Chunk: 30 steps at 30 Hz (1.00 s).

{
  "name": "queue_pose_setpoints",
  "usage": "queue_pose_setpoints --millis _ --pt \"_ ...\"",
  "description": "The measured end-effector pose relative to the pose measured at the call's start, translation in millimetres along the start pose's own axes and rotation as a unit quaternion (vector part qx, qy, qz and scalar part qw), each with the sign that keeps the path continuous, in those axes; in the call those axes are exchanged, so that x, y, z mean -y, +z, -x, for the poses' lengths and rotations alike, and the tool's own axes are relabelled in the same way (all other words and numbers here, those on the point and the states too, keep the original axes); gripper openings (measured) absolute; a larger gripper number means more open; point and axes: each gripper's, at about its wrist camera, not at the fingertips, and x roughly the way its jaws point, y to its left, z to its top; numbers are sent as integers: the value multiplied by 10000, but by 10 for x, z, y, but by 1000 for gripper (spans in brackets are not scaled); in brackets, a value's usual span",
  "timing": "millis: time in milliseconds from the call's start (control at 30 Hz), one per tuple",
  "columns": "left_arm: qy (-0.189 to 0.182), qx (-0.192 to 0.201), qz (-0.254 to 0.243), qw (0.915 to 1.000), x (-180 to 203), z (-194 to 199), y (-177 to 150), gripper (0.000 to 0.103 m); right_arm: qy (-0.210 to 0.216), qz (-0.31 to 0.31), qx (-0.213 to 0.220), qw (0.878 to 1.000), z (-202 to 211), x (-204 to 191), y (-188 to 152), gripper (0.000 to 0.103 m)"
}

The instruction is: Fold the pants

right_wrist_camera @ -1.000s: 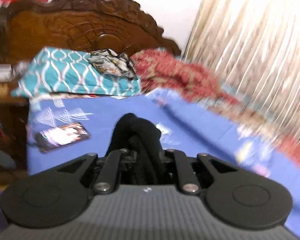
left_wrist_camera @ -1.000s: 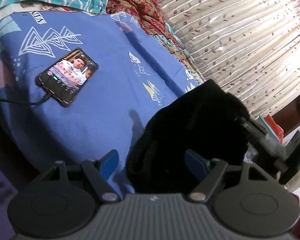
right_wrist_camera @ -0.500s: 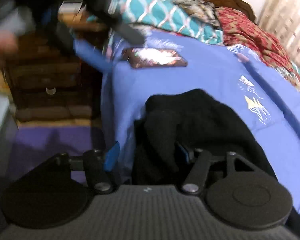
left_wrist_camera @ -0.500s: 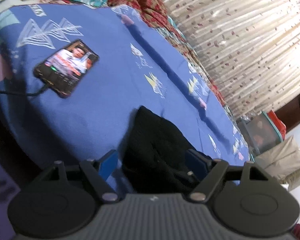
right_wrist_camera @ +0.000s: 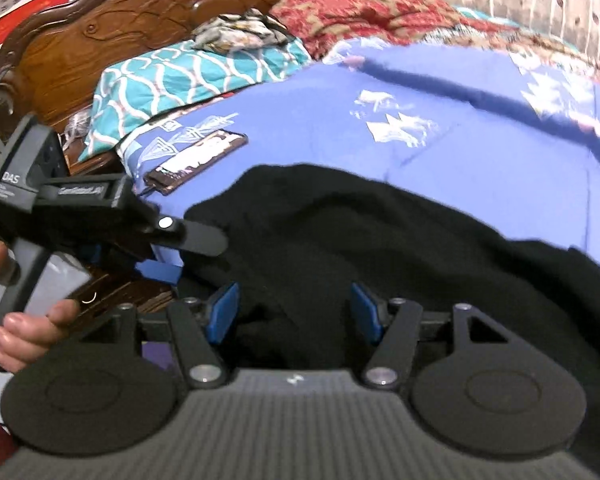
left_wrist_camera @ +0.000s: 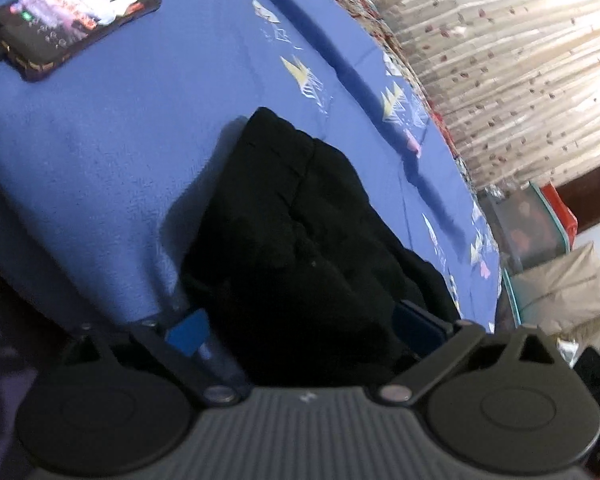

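Observation:
The black pants point(left_wrist_camera: 300, 240) lie bunched on the blue bedsheet point(left_wrist_camera: 100, 140) near the bed's edge; they also fill the middle of the right wrist view point(right_wrist_camera: 380, 248). My left gripper point(left_wrist_camera: 300, 328) is open, its blue pads either side of the near end of the pants. My right gripper point(right_wrist_camera: 296, 312) is open too, with the pants lying between its blue pads. The left gripper also shows in the right wrist view point(right_wrist_camera: 168, 252), held in a hand at the bed's edge, beside the pants.
A phone point(left_wrist_camera: 68, 28) with a lit screen and cable lies on the sheet beyond the pants, also in the right wrist view point(right_wrist_camera: 200, 156). A teal pillow point(right_wrist_camera: 188, 76), red blanket point(right_wrist_camera: 380, 12) and carved headboard point(right_wrist_camera: 148, 12) lie behind. Curtain point(left_wrist_camera: 500, 60) and boxes point(left_wrist_camera: 556, 296) stand past the bed.
The right gripper, shut on the pants a second ago, has opened and the pants dropped onto the bed. Both grippers have moved lower and closer to the pants.

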Motion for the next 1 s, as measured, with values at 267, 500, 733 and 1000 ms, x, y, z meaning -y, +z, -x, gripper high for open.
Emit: queue_pose_setpoints --millis 267,500,733,1000 --pt "-64 401 -686 9968 268 301 16 20 318 -593 -478 9966 -342 57 -2 64" --pt "468 800 -1274 9875 412 382 -77 20 387 -409 -429 9975 -507 -163 117 70" --pt "705 648 -229 9951 56 504 -73 30 363 104 -283 9989 -340 -200 89 73" --pt "320 1196 -1078 9864 739 816 76 29 -453 -1329 561 9885 628 708 -203 68"
